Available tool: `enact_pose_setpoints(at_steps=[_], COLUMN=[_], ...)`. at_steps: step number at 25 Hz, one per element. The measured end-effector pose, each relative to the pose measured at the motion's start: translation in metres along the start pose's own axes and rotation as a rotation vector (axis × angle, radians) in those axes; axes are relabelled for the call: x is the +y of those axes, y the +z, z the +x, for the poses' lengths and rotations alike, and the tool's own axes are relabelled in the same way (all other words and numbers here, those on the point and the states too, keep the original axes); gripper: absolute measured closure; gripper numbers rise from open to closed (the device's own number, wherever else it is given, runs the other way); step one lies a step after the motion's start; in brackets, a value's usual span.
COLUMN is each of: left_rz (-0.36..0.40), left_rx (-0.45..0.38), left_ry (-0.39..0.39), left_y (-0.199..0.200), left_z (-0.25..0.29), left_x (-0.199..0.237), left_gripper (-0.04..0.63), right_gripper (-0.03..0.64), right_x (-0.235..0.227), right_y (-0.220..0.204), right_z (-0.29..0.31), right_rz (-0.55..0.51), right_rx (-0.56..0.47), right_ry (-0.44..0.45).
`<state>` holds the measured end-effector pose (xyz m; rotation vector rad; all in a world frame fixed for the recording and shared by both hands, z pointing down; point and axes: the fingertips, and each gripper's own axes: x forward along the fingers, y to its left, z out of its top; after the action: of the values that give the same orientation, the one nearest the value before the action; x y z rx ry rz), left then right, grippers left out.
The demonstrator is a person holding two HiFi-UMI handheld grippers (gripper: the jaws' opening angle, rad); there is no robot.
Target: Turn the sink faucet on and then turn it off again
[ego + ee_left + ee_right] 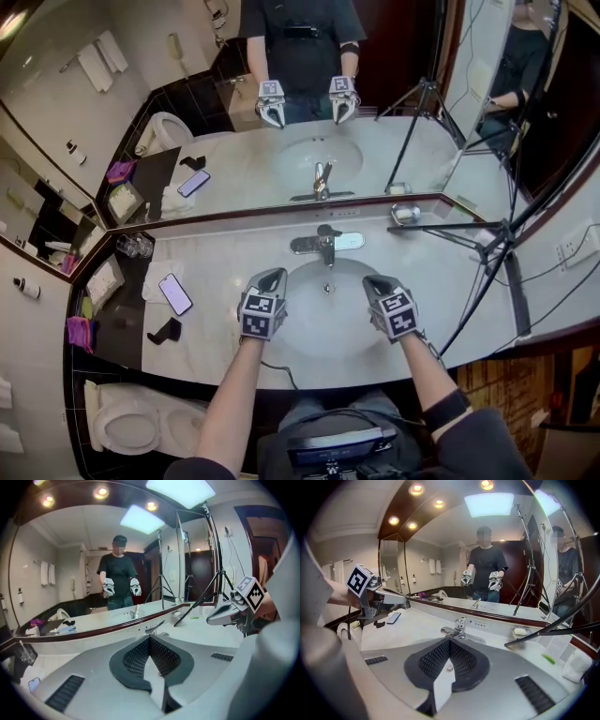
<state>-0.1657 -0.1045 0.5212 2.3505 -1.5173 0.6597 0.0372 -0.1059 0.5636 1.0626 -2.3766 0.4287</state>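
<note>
Left tool [274, 276], right tool [374, 280] pinched closed, empty, over sink [324, 321], partly hiding it; faucet [325, 246] untouched.

Hotel-style bathroom: marble vanity counter [225, 261], oval sink [328, 323], chrome faucet [325, 242], wide wall mirror [234, 122], toilet [131, 427] alongside, towels [101, 58] reflected.

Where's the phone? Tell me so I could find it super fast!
Find the round white sink in the long counter. Look to its left, toward the toilet: the phone lies flat there. It is the shiny dark rectangle, beside a smaller, lumpy black thing.
</note>
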Motion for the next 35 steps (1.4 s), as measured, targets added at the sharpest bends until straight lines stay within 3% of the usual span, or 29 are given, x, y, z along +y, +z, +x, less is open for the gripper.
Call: enact_pose_setpoints(at_steps=[5, 15, 25, 31, 35], left_rz=[-0.076, -0.112, -0.097, -0.041, -0.029], left_rx=[-0.003, -0.015, -0.029, -0.033, -0.033], left_ry=[0.041, 0.078, 0.091, 0.134, 0.105], left_y=[-0.022, -0.047, -0.047, -0.051, -0.044], left_z=[-0.025, -0.049, -0.056, -0.05, -0.038], left_x=[0.009, 0.003, -0.004, 0.004, -0.004], left_gripper=[0.594, 0.595, 0.595, 0.594, 0.591], right_gripper=[0.595, 0.595, 0.595, 0.595, 0.595], right_x=[0.0, 0.004, 0.006, 0.004, 0.002], right_y=[0.004, 0.005, -0.005, -0.004, -0.002], right_z=[-0.008, -0.018, -0.018, -0.016, -0.01], right_rz=[-0.005, -0.002, 0.002, -0.02, -0.034], right_rx=[-0.008, -0.03, -0.021, -0.02, -0.02], right_ry=[-0.008, -0.01, -0.001, -0.017, -0.03])
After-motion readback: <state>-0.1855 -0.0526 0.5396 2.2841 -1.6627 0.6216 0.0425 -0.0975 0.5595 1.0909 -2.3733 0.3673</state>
